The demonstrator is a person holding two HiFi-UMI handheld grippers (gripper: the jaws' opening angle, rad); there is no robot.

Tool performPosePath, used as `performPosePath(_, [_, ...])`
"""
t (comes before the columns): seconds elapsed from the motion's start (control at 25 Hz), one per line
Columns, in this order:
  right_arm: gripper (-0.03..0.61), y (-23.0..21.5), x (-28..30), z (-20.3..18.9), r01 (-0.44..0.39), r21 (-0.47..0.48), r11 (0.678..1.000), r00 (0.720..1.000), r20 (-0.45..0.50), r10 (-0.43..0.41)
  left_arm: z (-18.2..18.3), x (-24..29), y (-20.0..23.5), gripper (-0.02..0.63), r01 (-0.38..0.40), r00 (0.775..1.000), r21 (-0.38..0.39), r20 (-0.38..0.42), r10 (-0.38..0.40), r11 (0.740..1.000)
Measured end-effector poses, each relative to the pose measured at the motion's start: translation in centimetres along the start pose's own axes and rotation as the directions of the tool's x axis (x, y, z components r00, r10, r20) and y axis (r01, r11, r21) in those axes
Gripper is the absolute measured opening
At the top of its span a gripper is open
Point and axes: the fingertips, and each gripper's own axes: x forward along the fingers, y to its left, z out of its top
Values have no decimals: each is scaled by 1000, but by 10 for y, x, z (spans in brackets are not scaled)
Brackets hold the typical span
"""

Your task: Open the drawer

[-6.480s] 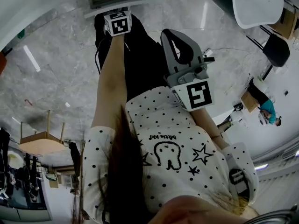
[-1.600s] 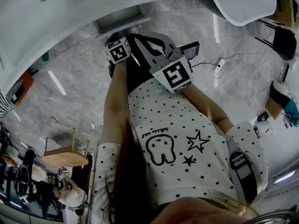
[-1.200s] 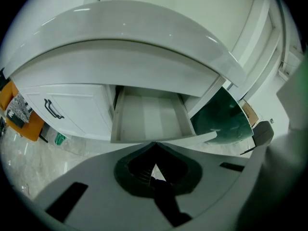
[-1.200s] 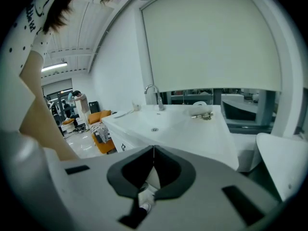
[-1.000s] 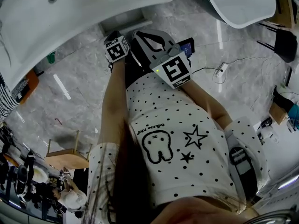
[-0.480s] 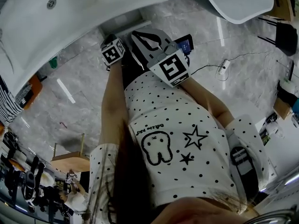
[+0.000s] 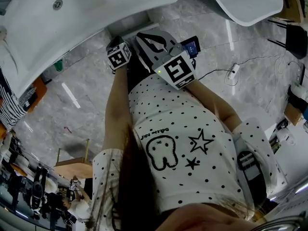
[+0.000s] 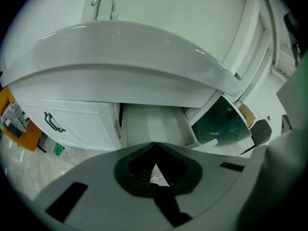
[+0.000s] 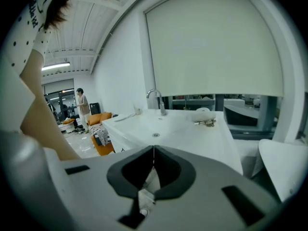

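The person stands before a white washstand, with a gripper in each hand. The left gripper (image 8: 154, 145) is clenched, its two jaws meet at the tips and nothing is between them. It points down toward the drawer (image 8: 151, 123). The drawer is under the white basin (image 8: 130, 57), to the right of a cabinet door (image 8: 77, 124) that has a dark handle (image 8: 54, 122). The drawer is pulled out, and one sees its pale inside. The gripper is apart from it and does not touch it.

The right gripper (image 9: 153, 149) is clenched too and holds nothing. It is held higher and looks over the white surface (image 9: 192, 138) of the washstand, where a drain (image 9: 155, 134) sits in the basin and a tap (image 9: 156, 99) stands at the back. Some small metal things (image 9: 206, 122) lie near the far edge; I cannot tell what they are.

On the grey marble floor (image 7: 86, 76), left of the washstand, stands a small green bottle (image 8: 58, 149), and beside it something orange (image 8: 17, 129). Far in the room another person (image 9: 82, 103) stands near an orange sofa (image 9: 102, 117).
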Motion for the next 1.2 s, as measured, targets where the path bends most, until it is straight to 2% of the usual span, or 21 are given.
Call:
performPosePath(0.56, [14,1,-5,2,7,-2,1000,1000,18,-7,5,-9,-2,5,5,998,5,55,-6,1000])
performPosePath(0.72, [14,-3,-8,3,14,-5,1000,1000,25,-13,18,-17,-6,5,19,993,-12,113,-17,1000])
performPosePath(0.92, [12,-5,-11,5,18,-8,1000,999,32,-18,44,-34,-22,5,48,977,54,206,-58,997])
performPosePath(1.2, [12,-10,-13,6,28,-20,999,999,38,-27,72,-55,-31,5,49,953,87,295,-73,995])
